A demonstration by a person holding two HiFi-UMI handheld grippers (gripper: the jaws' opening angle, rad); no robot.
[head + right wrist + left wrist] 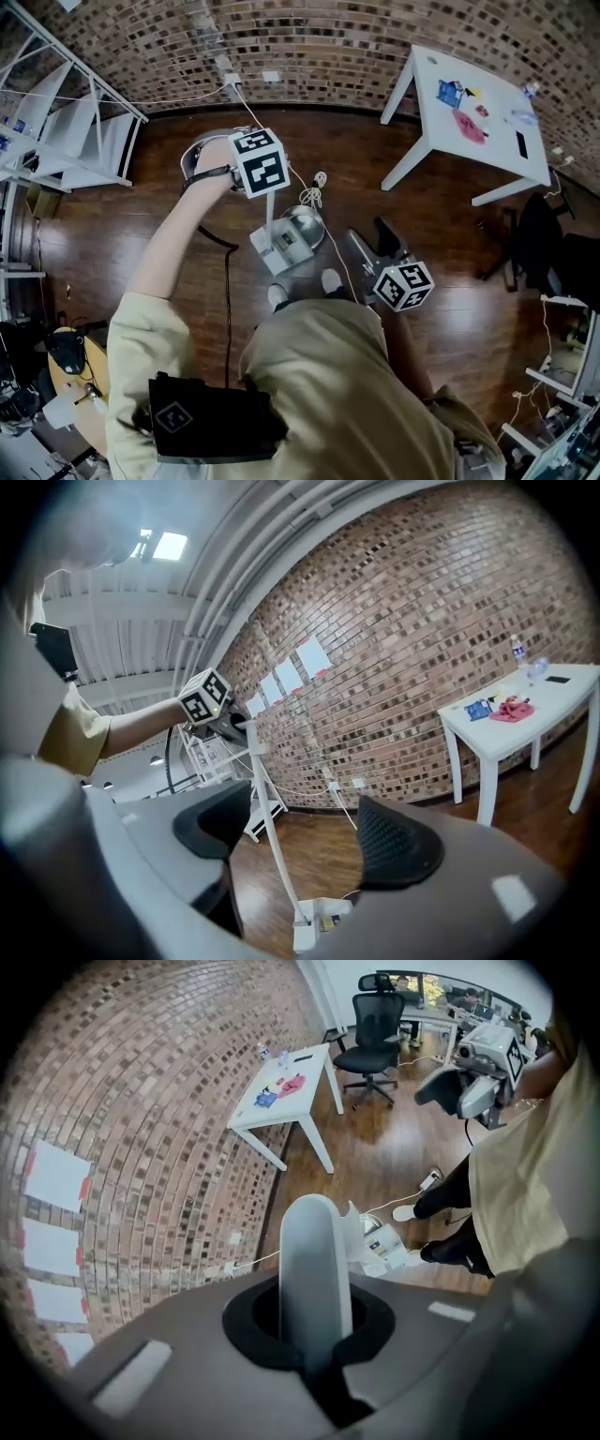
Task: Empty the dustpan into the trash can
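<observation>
My left gripper points steeply down and is shut on the long white handle of the dustpan, which hangs just above the dark wood floor. Small litter lies in the dustpan. A small round silver trash can stands right behind it, touching or nearly so. My right gripper is low at the right, beside the can, its black jaws open with nothing between them. In the right gripper view the handle and dustpan show beyond the open gripper.
A white table with small items stands at the back right by the brick wall. White metal shelving fills the back left. A white cable trails across the floor, and a black office chair is at the right.
</observation>
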